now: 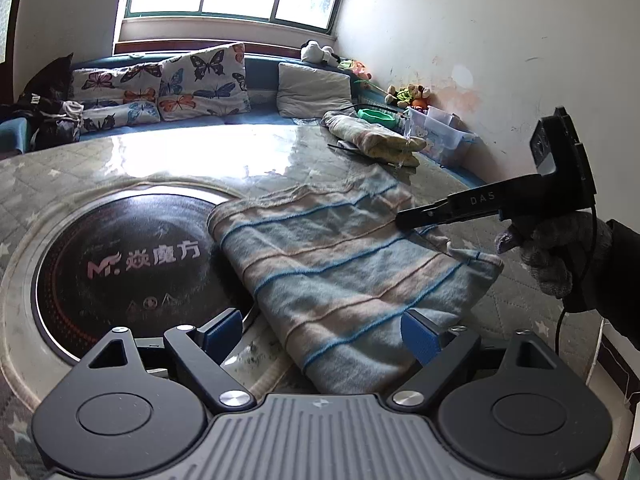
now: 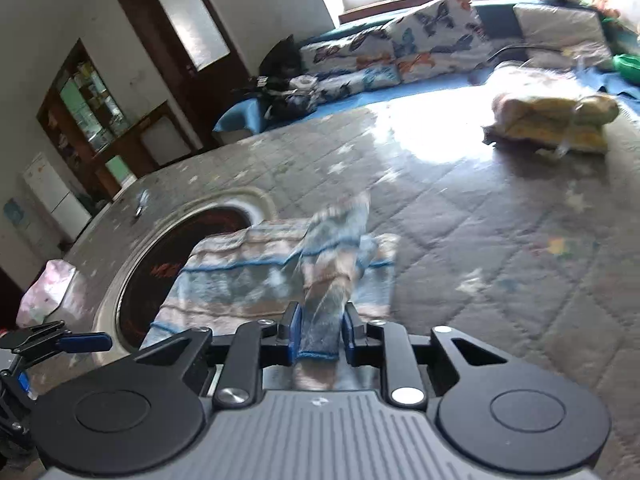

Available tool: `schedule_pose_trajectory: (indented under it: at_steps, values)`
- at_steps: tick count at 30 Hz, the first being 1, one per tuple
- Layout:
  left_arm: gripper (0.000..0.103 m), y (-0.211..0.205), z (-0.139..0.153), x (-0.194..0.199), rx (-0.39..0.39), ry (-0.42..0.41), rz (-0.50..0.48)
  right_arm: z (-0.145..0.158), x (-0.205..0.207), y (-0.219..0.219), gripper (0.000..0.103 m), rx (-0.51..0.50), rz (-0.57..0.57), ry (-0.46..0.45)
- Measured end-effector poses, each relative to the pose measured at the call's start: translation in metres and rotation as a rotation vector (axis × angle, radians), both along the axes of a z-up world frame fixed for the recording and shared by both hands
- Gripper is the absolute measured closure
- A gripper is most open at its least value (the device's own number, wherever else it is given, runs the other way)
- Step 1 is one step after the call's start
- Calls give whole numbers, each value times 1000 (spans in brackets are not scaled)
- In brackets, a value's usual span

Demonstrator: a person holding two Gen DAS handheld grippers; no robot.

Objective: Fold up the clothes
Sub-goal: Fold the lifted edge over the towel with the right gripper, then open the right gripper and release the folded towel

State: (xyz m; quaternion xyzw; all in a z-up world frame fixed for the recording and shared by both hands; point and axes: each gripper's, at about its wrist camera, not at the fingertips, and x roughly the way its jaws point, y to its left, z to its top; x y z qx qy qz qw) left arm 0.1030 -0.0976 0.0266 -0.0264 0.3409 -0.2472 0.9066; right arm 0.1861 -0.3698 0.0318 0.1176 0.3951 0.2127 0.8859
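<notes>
A striped cloth (image 1: 344,264) in pale blue and beige lies folded on the quilted table, partly over a round black cooktop (image 1: 132,256). My left gripper (image 1: 320,336) stands open at the cloth's near edge, one blue pad on each side of it. In the left wrist view my right gripper (image 1: 404,222) comes in from the right, held by a gloved hand (image 1: 560,256), and pinches the cloth's far right edge. The right wrist view, blurred, shows my right gripper (image 2: 320,336) shut on a raised bunch of the striped cloth (image 2: 276,272). The left gripper (image 2: 72,342) shows at its lower left.
A folded yellow and white bundle (image 1: 376,140) lies at the table's far right, also the bundle (image 2: 556,116). A sofa with butterfly cushions (image 1: 200,80) runs behind the table. Clear plastic boxes (image 1: 440,132) and toys sit by the right wall. A pink bag (image 2: 48,292) lies at the left.
</notes>
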Motion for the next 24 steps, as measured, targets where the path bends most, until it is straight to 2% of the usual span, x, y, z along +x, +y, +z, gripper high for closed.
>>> schedule_pose_trajectory:
  at_steps: [2, 5, 10, 21, 24]
  values:
    - [14, -5, 2, 2, 5, -7, -7, 4, -2, -5, 79, -7, -30, -18]
    - [14, -15, 3, 4, 12, -18, -27, 15, -7, -6, 79, -49, -67, -94]
    - [14, -36, 3, 8, 24, -35, -76, 17, 2, 7, 79, -35, -11, -129]
    - [14, -47, -15, 24, 47, 3, -95, -6, 47, 32, 79, -103, 60, -80]
    - [14, -46, -16, 26, 49, 10, -90, -6, 48, 30, 75, -103, 57, -81]
